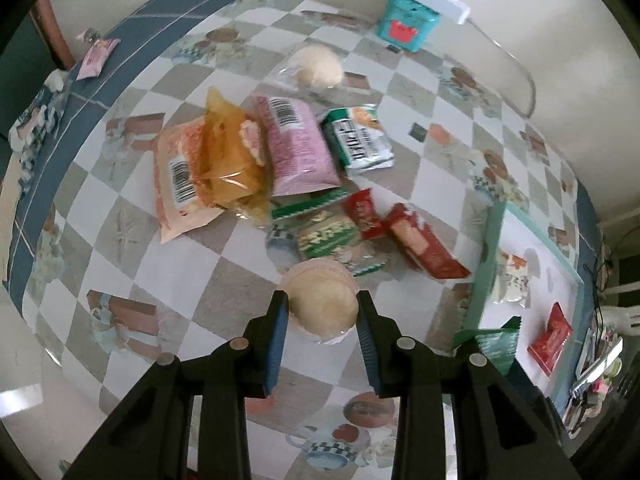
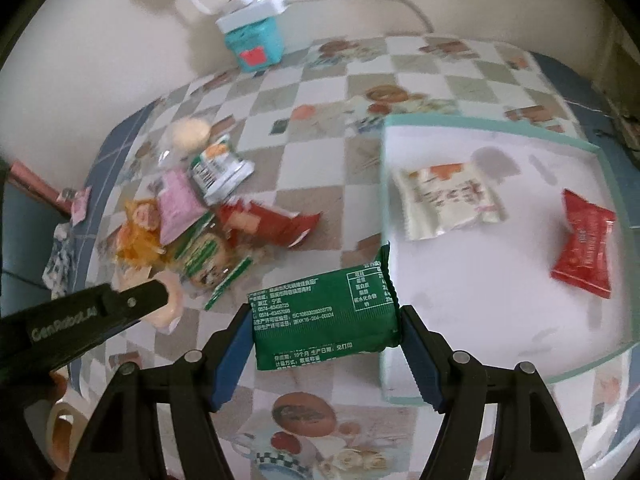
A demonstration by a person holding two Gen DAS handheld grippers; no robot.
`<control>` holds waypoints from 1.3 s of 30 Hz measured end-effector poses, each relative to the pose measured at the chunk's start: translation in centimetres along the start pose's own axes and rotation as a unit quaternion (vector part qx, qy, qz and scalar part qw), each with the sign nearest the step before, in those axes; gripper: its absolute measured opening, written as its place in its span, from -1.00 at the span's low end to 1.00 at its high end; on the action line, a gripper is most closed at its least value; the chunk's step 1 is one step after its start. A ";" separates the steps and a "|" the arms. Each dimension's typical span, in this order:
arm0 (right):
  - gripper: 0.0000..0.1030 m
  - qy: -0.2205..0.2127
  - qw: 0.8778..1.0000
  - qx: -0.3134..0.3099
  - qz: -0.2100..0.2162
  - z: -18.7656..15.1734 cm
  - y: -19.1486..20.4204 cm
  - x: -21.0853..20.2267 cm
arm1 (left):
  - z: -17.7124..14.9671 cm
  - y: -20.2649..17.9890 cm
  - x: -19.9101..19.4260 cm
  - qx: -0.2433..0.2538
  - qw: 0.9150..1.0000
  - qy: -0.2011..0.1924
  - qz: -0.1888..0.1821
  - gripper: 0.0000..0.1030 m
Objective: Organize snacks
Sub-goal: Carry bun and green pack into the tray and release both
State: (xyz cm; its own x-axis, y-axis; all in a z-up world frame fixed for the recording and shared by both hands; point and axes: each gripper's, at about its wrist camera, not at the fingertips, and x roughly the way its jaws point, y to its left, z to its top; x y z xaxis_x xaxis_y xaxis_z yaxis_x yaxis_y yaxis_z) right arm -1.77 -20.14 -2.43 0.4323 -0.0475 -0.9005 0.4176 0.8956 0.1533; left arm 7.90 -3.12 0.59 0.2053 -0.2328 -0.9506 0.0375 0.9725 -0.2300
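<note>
My left gripper is shut on a round cream pastry in a clear wrapper, held above the checked tablecloth. My right gripper is shut on a green snack packet, held over the near left corner of the white tray with a teal rim. On the tray lie a white packet and a red packet. A heap of snacks lies mid-table: orange, pink, green-white and red packets. In the right wrist view the left gripper's fingers and the pastry show at the left.
A second round pastry lies at the far side of the heap. A teal box with a white power strip and cable stands by the wall. A small pink packet lies on the blue border. Clutter sits beyond the tray's right edge.
</note>
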 end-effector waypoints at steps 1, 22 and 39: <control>0.43 -0.003 1.000 0.006 -0.003 0.2 -0.5 -0.2 | -0.2 -0.3 -0.1 0.005 1.000 -0.002 -0.002 -0.31; 0.43 -0.006 0.979 0.181 -0.097 -1.1 -18.8 -2.9 | -7.1 -16.9 2.1 0.187 0.982 0.008 -0.022 -0.31; 0.52 0.014 0.970 0.215 -0.110 -1.4 -22.0 -2.0 | -7.8 -19.0 5.9 0.220 0.975 0.031 -0.017 0.33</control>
State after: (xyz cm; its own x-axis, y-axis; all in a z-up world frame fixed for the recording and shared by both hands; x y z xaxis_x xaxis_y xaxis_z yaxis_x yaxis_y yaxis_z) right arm -12.94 -39.08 -4.62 0.2754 -0.2002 -0.9403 0.7956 0.5965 0.1060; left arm 0.74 -23.06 -2.28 0.1379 -0.2525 -0.9577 0.4623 0.8716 -0.1632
